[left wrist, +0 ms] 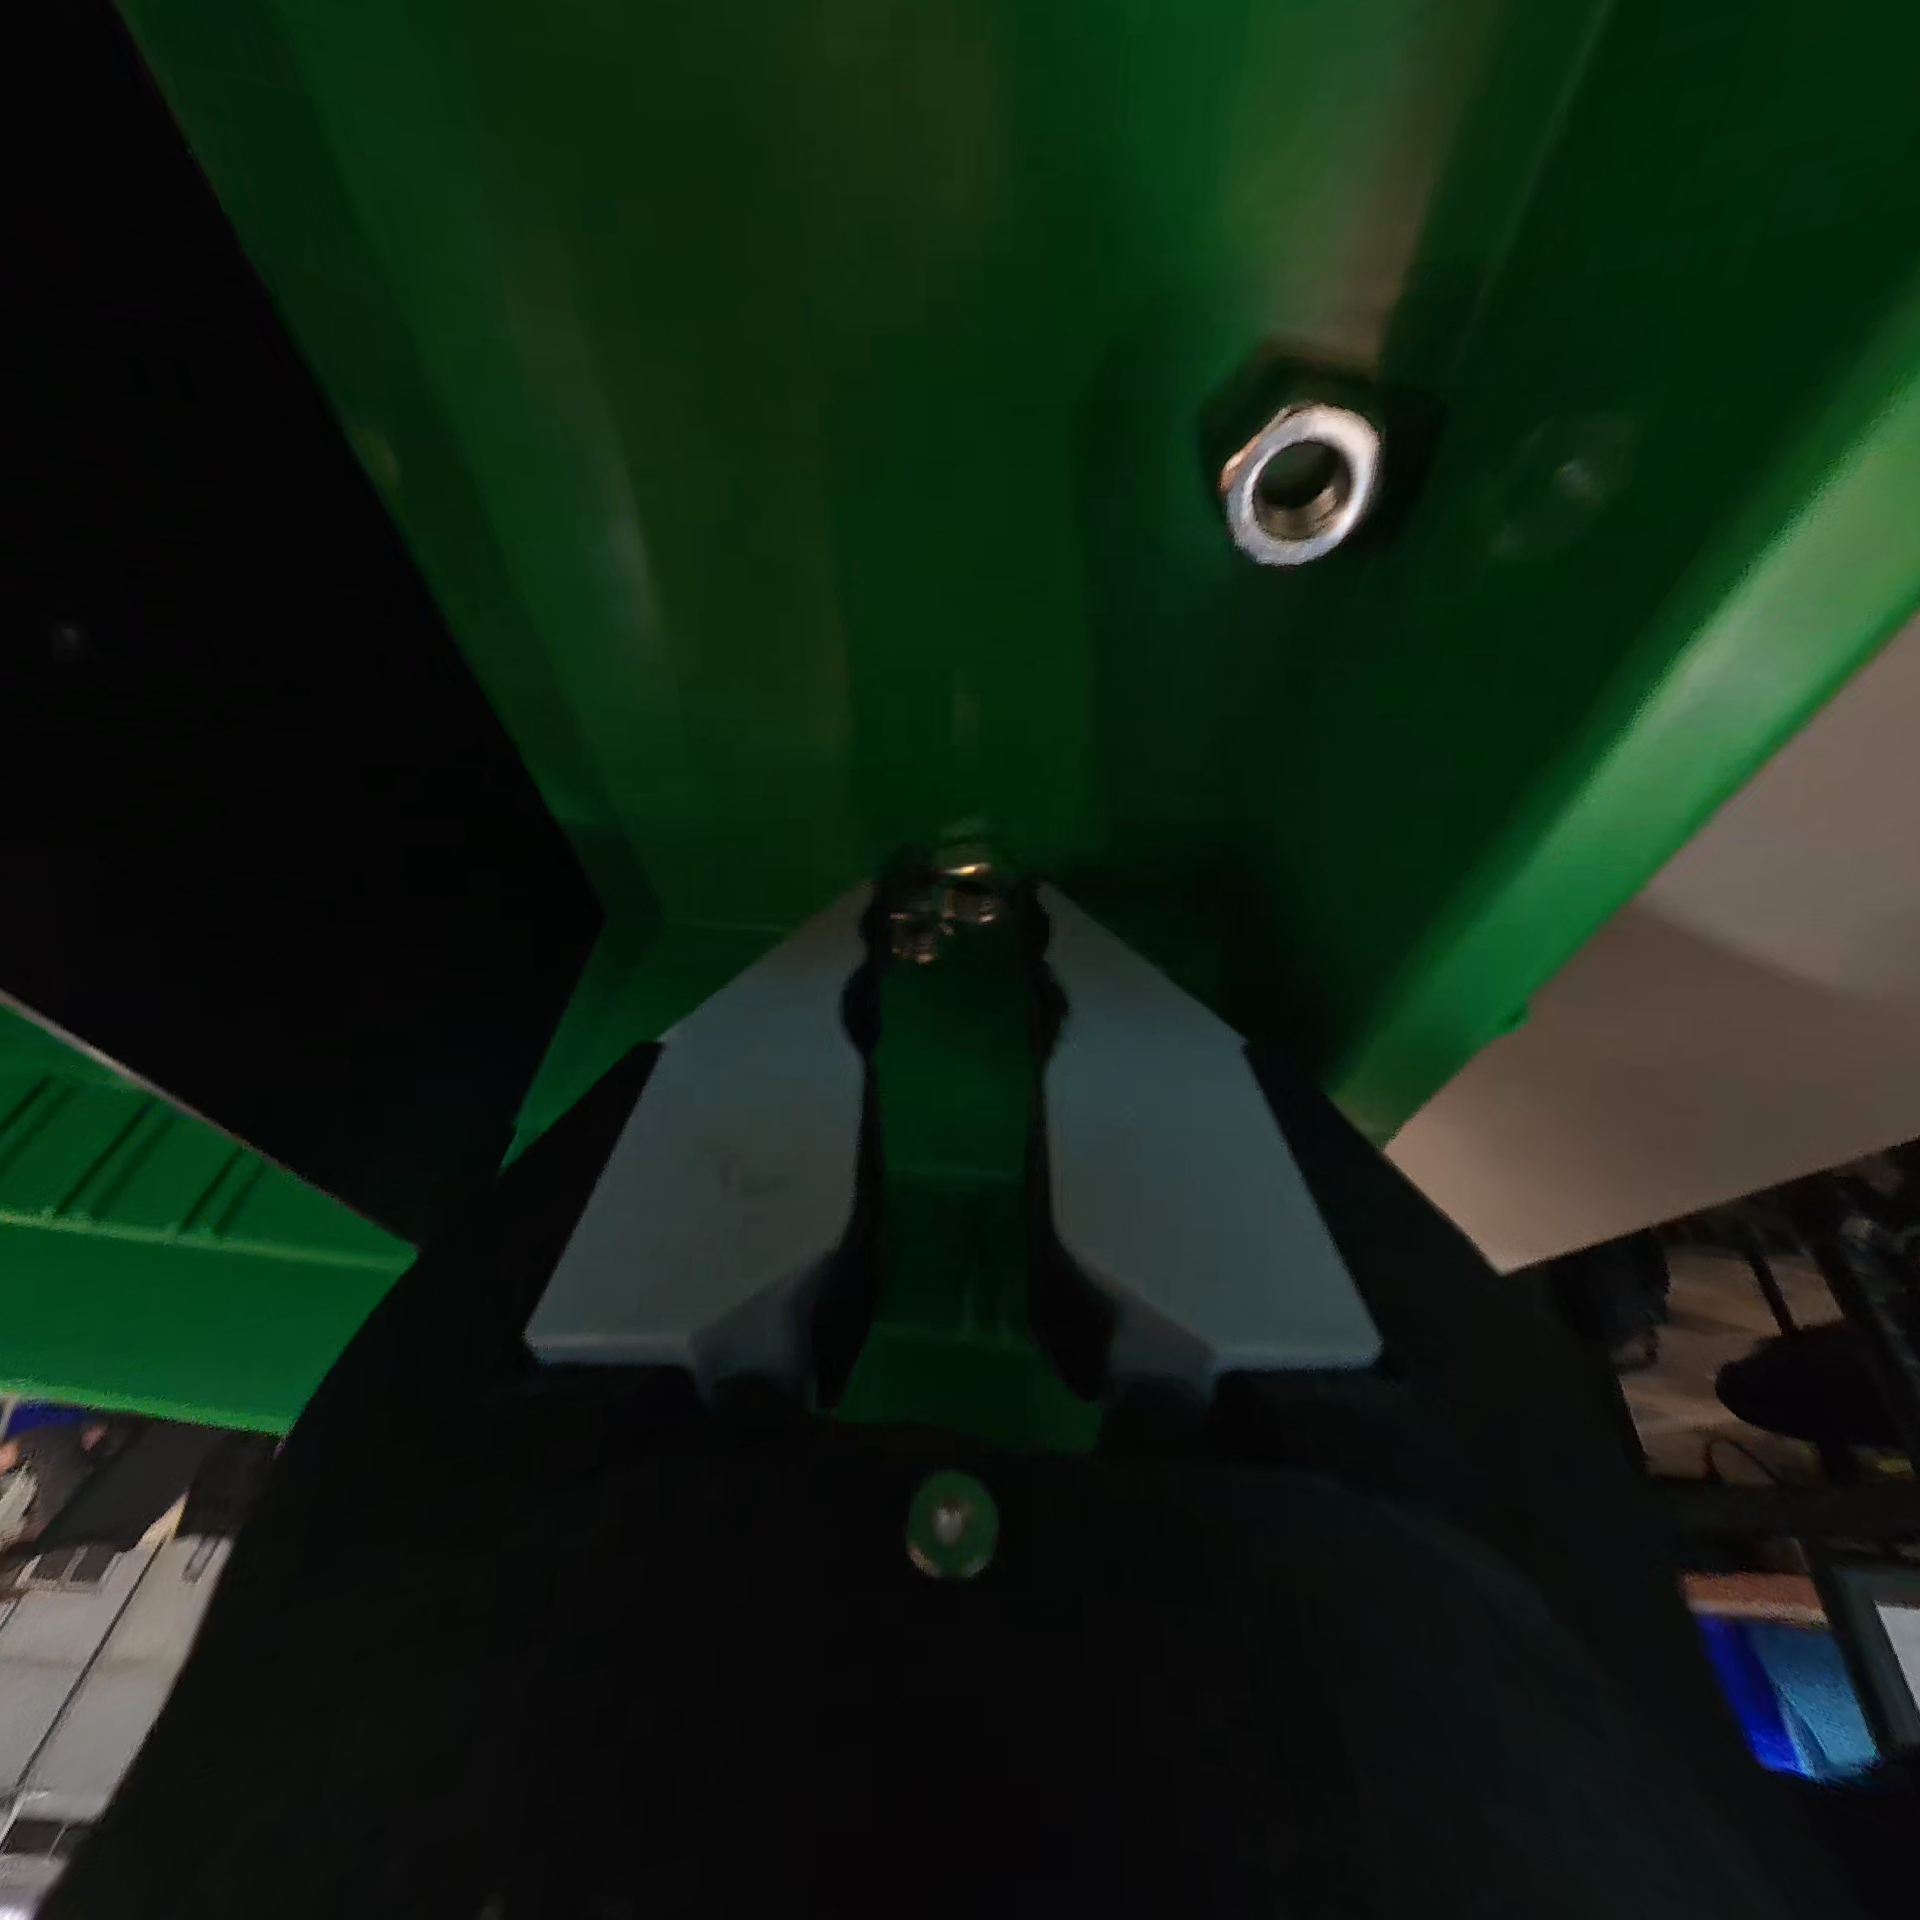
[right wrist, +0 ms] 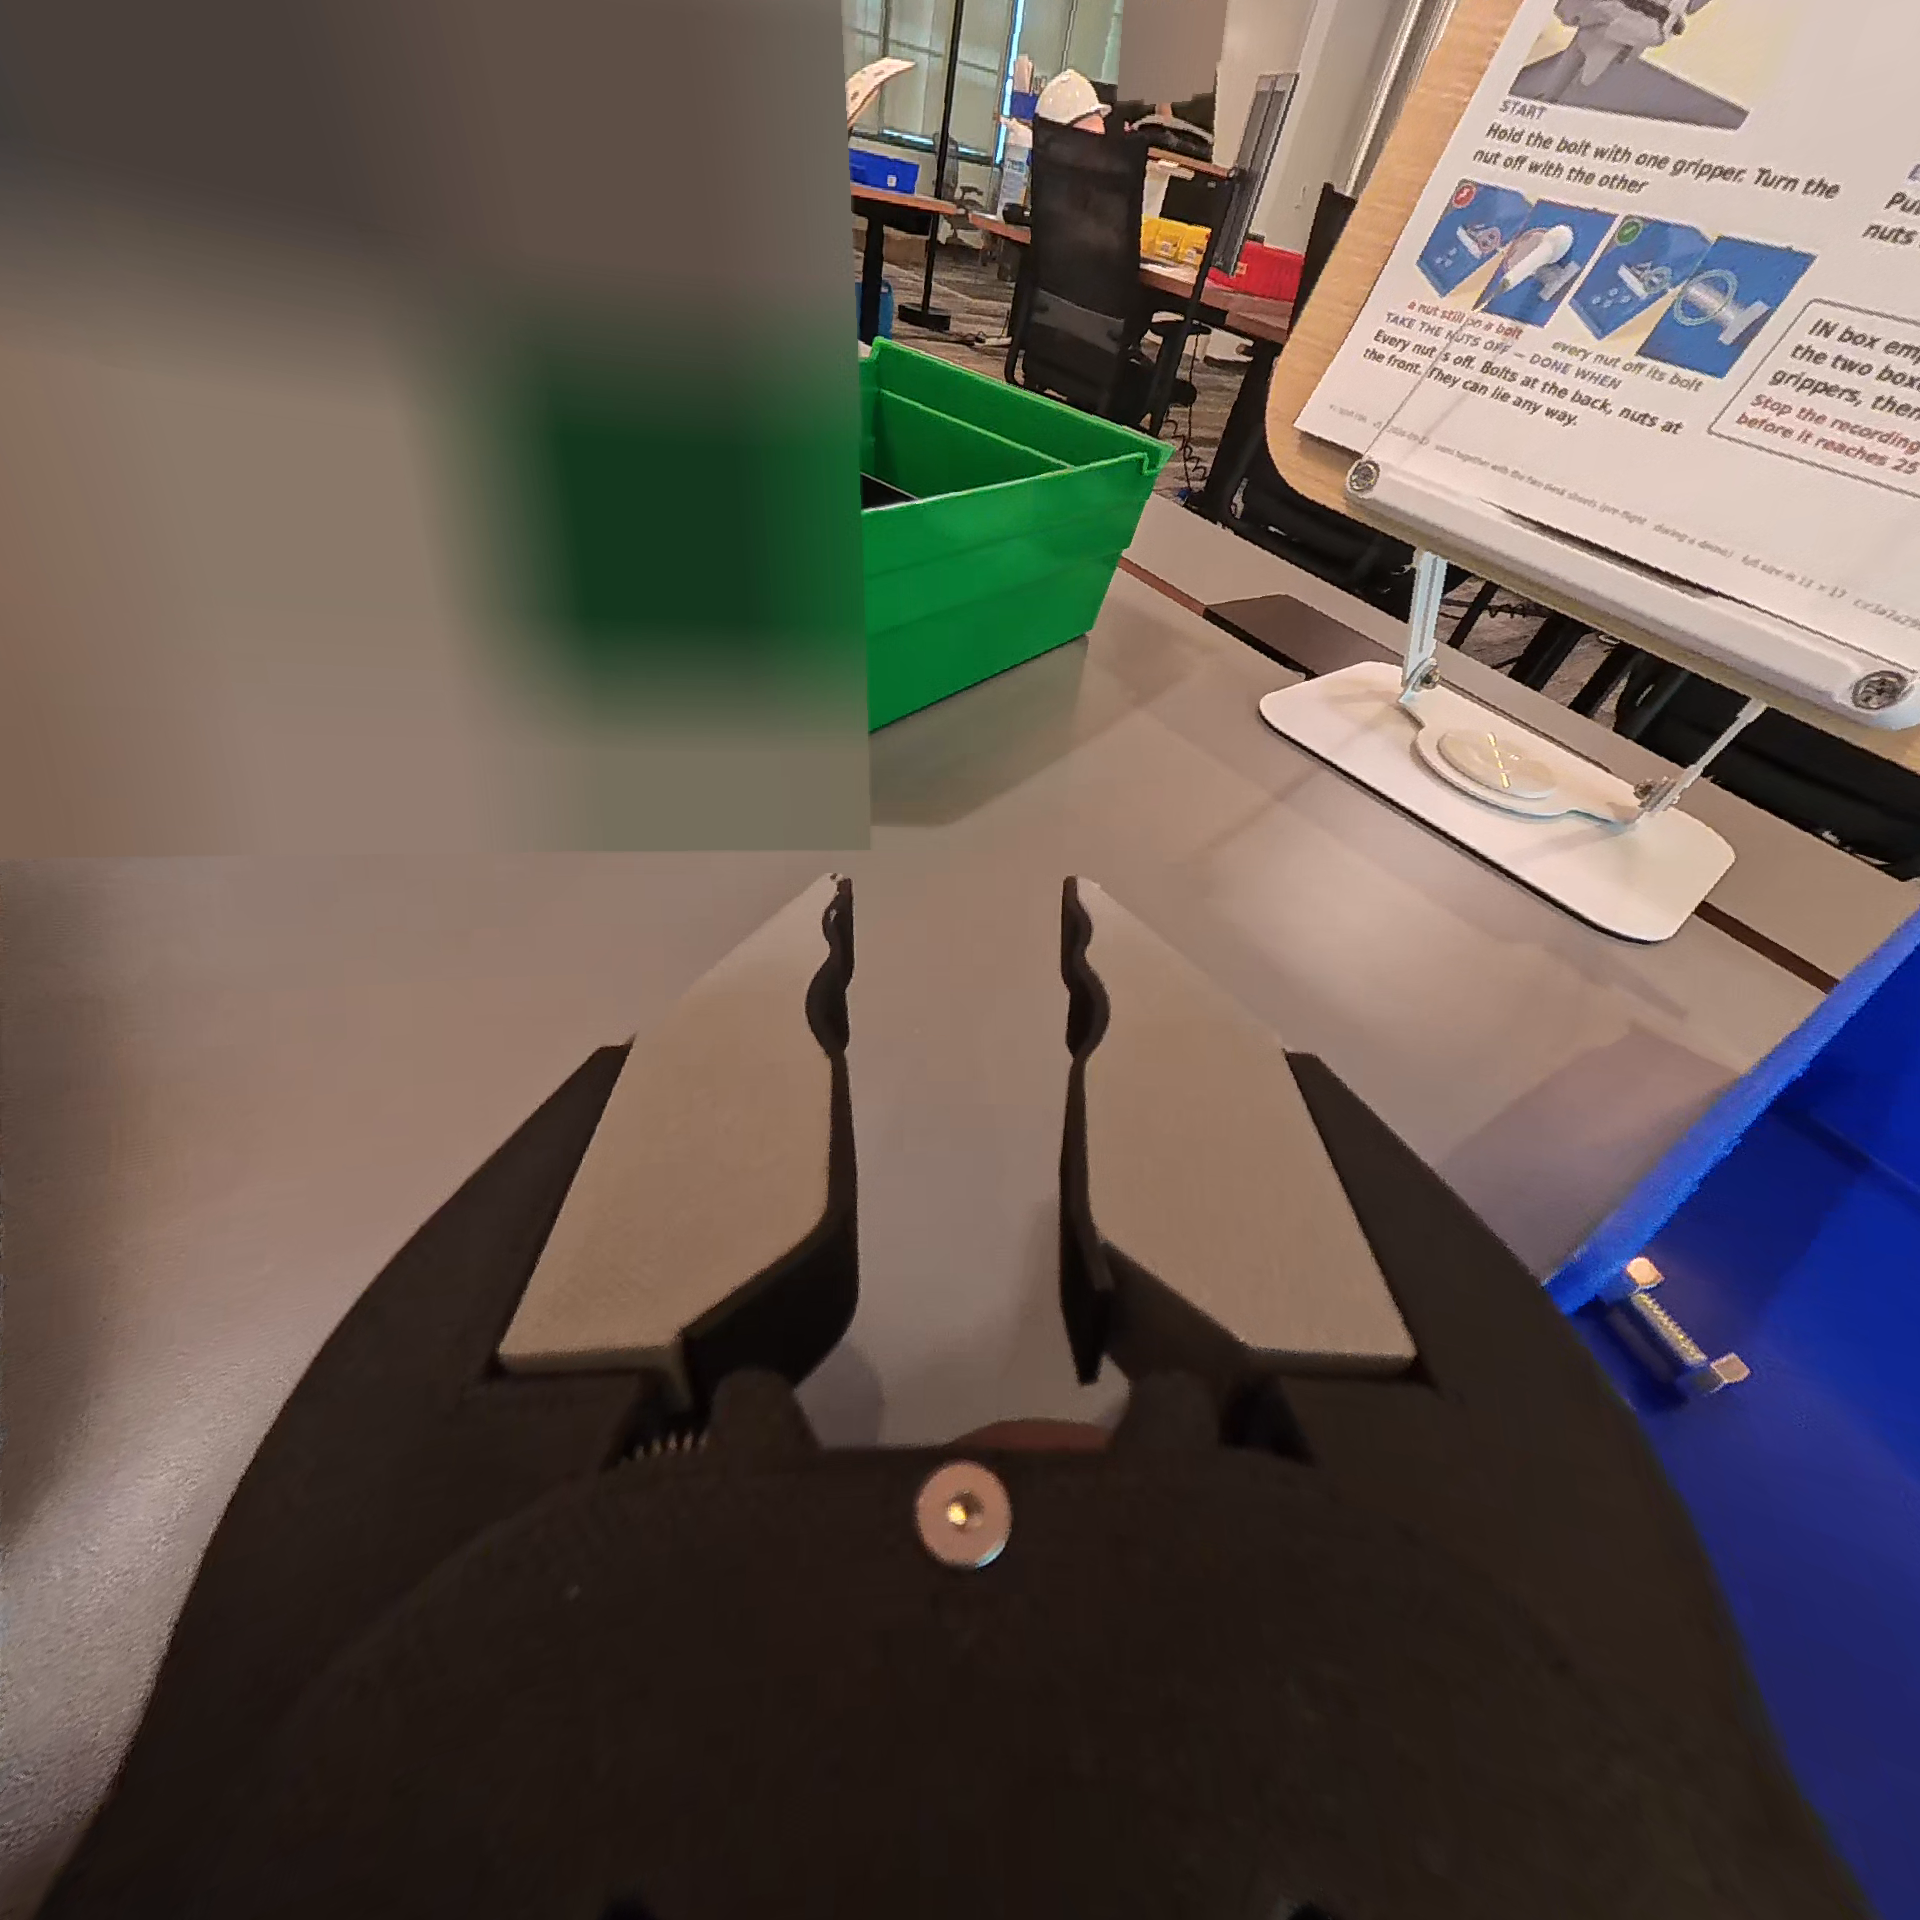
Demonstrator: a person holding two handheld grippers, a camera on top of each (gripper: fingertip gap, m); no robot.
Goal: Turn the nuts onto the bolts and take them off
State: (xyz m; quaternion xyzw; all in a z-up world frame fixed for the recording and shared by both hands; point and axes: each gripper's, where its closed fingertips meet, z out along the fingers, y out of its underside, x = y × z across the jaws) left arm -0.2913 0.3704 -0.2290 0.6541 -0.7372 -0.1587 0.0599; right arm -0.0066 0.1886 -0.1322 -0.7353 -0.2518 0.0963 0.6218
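Nut [left wrist: 1302, 484]: a silver nut lies loose on the floor of the green bin [left wrist: 831, 468], toward its right wall, well apart from the left gripper's tips.
Small metal piece [left wrist: 951, 909]: something shiny sits right between the left gripper's fingertips, low on the bin floor; it is too blurred and dark to say whether it is a nut or a bolt.
Left gripper [left wrist: 954, 914]: reaches down inside the green bin, its grey fingers [left wrist: 727, 1164] drawn close around that metal piece; whether it truly grips it, I cannot tell.
Bolt [right wrist: 1673, 1340]: a threaded bolt lies inside the blue bin [right wrist: 1787, 1455], near its left wall, with what looks like a nut at an end.
Right gripper [right wrist: 956, 904]: hangs above the bare grey bench [right wrist: 1195, 935] with a clear gap between its fingers and nothing held.
Green bin, from the right side: stands at the far part of the bench, partly behind a blurred patch; a divider shows inside.
Blue bin: at the right edge of the bench, just beside the right gripper.
Sheet stand [right wrist: 1496, 790]: a white stand on the far right of the bench carries a printed sheet [right wrist: 1662, 291].
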